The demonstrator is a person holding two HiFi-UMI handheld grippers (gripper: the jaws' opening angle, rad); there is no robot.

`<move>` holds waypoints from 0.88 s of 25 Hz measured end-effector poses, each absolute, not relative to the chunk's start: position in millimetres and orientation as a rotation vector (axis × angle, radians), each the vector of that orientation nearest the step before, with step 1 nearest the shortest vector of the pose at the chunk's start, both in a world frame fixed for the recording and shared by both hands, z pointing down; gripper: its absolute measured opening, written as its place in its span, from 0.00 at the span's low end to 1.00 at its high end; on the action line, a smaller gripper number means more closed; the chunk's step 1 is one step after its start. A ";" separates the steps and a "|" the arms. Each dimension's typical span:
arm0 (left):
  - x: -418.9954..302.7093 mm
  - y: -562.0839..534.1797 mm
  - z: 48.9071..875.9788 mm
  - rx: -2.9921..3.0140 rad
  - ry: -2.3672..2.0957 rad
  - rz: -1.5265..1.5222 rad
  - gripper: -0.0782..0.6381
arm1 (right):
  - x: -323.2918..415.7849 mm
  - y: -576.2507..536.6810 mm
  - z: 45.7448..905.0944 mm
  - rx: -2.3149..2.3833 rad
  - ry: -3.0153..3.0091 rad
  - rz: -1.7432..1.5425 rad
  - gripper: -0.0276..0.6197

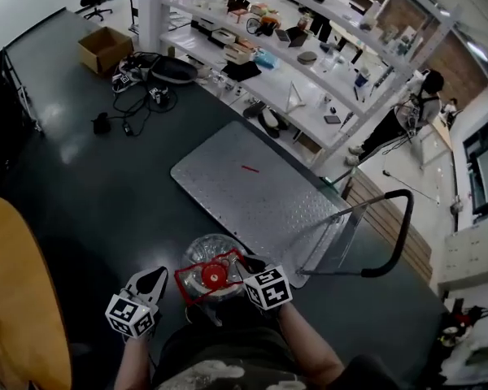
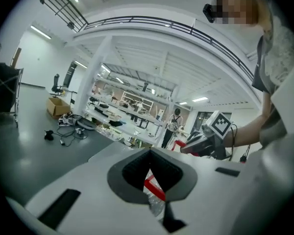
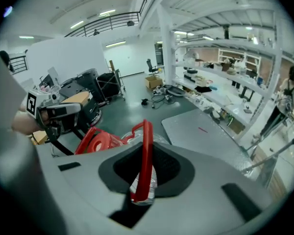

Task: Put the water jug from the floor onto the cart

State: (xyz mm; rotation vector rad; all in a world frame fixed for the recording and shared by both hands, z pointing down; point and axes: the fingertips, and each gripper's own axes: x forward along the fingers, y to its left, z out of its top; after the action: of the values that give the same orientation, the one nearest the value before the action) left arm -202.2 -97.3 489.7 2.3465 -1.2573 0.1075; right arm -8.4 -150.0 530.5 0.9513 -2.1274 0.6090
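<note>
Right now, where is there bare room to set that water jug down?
For the jug, the cart's metal deck is bare except a small red mark, bordered by its handle on the right and the shelves beyond. The dark floor left of it, up to the wooden table, is free too. Crowded: the cables and cardboard box, and the shelves.

Just short of the cart [image 1: 252, 193], the water jug [image 1: 202, 248] shows only a clear shoulder and a red top. The rest is hidden under the left claw [image 1: 164, 275], the right claw [image 1: 242, 270] and the person's chest. From the left claw's own view, only a sliver of red handle and plastic shows between the jaws. The cart's wheels are hidden beneath its deck. The clutter on the shelf [image 1: 309, 63] beyond the cart is too small to name. Well left of the cart, a wooden table [image 1: 16, 283] is cut off at the edge.
</note>
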 end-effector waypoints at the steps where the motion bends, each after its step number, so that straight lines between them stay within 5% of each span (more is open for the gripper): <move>1: -194.1 -102.6 485.7 2.361 -1.236 0.101 0.11 | 0.7 -152.2 528.3 0.988 -2.123 0.624 0.10; 22: -35.3 -242.9 465.3 2.502 -1.078 0.286 0.11 | 157.5 -264.6 535.1 1.175 -2.154 0.772 0.10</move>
State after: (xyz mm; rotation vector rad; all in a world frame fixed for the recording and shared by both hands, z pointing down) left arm -35.3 -242.9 465.3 2.5025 -1.0776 0.2864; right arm 157.5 -264.6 535.1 1.1746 -2.1540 0.7719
